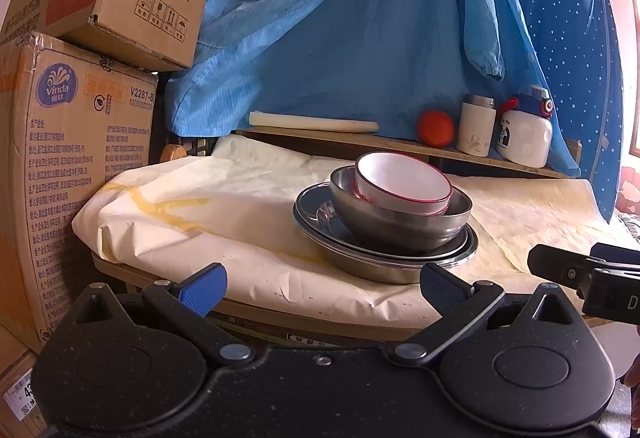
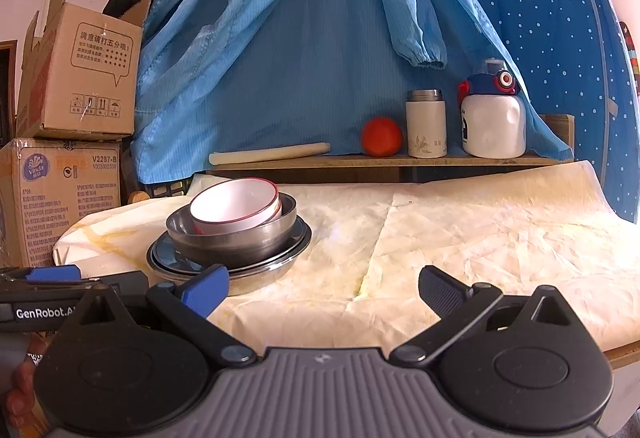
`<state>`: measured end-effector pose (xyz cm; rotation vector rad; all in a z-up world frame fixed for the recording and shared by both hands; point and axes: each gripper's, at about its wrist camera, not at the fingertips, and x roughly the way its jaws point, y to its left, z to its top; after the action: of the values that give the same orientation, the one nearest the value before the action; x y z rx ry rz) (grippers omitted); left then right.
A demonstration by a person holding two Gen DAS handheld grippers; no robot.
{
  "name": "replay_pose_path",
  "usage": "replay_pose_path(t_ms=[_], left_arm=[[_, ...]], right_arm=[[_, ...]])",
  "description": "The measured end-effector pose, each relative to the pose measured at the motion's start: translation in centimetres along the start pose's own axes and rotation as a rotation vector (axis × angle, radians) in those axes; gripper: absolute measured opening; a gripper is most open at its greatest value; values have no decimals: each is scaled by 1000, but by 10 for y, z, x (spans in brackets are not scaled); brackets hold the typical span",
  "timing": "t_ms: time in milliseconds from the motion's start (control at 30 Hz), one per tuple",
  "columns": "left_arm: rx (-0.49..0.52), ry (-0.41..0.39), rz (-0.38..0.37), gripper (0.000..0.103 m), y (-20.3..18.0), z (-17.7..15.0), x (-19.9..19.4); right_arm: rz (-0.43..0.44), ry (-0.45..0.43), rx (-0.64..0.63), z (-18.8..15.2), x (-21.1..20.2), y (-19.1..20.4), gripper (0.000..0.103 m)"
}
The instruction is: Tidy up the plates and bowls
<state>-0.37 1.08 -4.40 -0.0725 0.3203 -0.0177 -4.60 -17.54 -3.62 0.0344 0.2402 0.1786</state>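
A stack of dishes stands on the paper-covered table [image 1: 240, 205]. A white bowl with a red rim [image 1: 404, 181] sits tilted inside a steel bowl [image 1: 400, 222], which rests on stacked steel plates [image 1: 384, 258]. The stack shows in the right wrist view too: white bowl [image 2: 234, 205], steel bowl [image 2: 232, 238], plates [image 2: 228, 266]. My left gripper [image 1: 322, 290] is open and empty, just short of the table's front edge, facing the stack. My right gripper [image 2: 324, 292] is open and empty, to the right of the stack, over the table's front.
Cardboard boxes [image 1: 76, 165] stand stacked at the left. A back shelf [image 2: 380, 161] carries a rolled sheet [image 2: 272, 153], an orange ball [image 2: 381, 137], a white flask [image 2: 426, 125] and a white bottle with a blue cap [image 2: 494, 117]. Blue cloth [image 2: 320, 37] hangs behind.
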Motion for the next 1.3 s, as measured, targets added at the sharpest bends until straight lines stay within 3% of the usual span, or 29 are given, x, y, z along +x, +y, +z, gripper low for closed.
replay_pose_path(t_ms=[1300], left_arm=[[-2, 7, 1, 102, 0, -1, 0]], right_arm=[[-2, 17, -7, -2, 2, 1, 103]])
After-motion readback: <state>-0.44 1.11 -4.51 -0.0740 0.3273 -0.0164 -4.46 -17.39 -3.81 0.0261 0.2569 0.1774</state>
